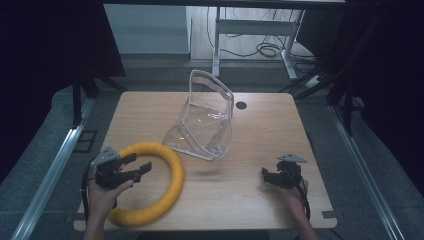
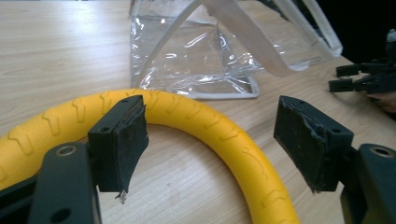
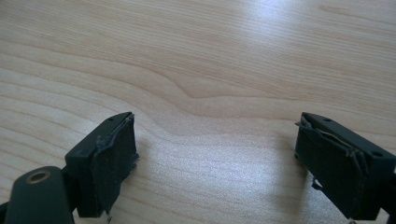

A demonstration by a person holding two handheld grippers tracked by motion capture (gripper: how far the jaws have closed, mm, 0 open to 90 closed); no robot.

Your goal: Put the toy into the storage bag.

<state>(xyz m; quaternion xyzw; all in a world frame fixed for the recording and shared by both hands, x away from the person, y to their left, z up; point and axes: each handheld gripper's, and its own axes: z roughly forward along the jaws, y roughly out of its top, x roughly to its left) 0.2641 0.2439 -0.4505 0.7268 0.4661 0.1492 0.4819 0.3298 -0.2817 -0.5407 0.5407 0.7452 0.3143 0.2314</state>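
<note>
Yellow ring point(image 1: 150, 182) lies at the surface's near-left corner; left gripper point(image 1: 140, 168) hovers wide-open above it, likely to grasp; right gripper point(image 1: 265, 174) idles, open and empty.

My wooden tabletop point(image 1: 260, 190) in a dim room.
I see grey floor point(image 1: 45, 150) around it, dark curtains point(image 1: 45, 40) at both sides, and a white desk frame point(image 1: 250, 27) with cables point(image 1: 270, 49) behind.

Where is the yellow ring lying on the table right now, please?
In the high view, the yellow ring lies flat at the table's near left, under the open left gripper, with the clear plastic bag just beyond it.
</note>
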